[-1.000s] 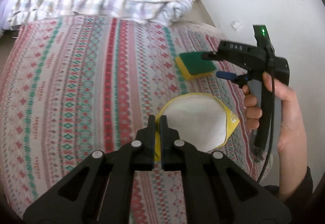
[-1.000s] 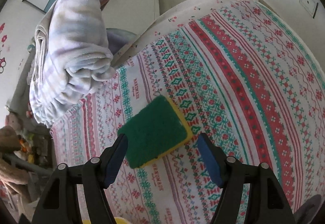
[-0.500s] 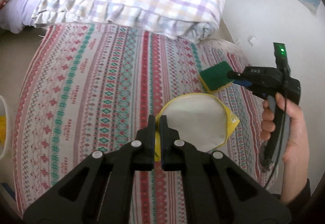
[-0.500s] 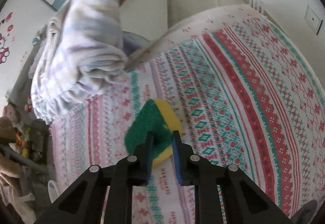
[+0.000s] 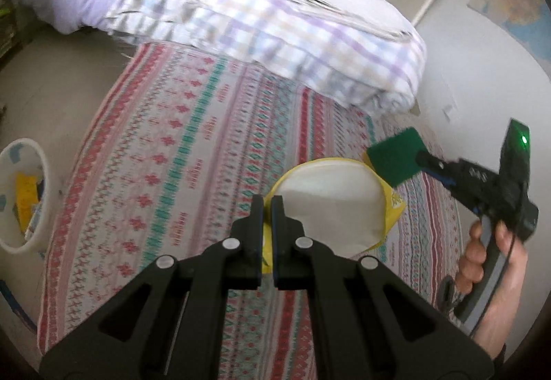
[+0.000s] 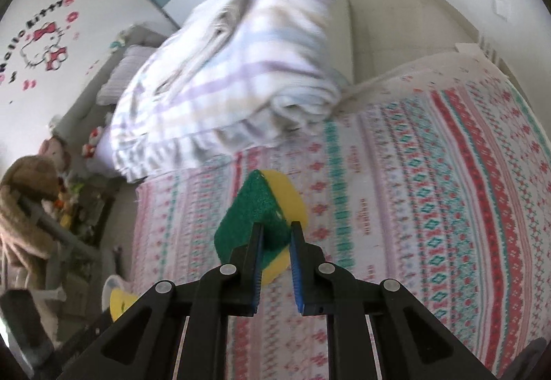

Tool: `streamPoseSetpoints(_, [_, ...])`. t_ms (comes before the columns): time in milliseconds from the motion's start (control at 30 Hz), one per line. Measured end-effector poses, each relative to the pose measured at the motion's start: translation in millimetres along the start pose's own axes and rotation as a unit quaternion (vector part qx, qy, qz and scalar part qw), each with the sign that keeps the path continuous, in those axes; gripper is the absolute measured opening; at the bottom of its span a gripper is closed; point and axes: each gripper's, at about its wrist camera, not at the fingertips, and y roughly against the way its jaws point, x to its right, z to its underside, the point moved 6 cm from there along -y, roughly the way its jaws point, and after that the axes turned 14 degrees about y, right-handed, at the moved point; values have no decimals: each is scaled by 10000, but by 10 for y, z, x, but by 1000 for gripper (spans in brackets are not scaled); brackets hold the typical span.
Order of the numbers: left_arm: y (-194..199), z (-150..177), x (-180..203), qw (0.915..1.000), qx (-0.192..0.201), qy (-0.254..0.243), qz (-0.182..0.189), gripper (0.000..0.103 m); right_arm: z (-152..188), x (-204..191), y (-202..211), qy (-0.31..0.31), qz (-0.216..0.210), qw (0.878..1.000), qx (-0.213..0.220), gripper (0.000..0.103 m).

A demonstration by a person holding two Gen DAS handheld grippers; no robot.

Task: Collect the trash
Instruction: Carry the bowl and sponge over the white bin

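Both pickups were judged done: left gripper (image 5: 267,208) clamped on wrapper (image 5: 330,204), right gripper (image 6: 275,235) on sponge (image 6: 255,211); bin (image 5: 20,194) at 9 o'clock not yet reached.

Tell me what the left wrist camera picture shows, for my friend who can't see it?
The black left gripper is shut on a yellow-rimmed white round bag above a red-and-teal patterned bedspread. At right, the right gripper holds a green-and-yellow sponge. A white bin sits at far left.
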Motion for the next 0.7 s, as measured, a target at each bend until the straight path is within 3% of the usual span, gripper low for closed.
streamPoseSetpoints(267, [112,-117,-246,9996,114,247,-62,5,105,-401,-81,325,-293,9990,-58,15])
streamPoseSetpoints(700, [278,-259,-560,9984,302,455,-160,5,268,-716,-228,483,-549,9971,-213,15])
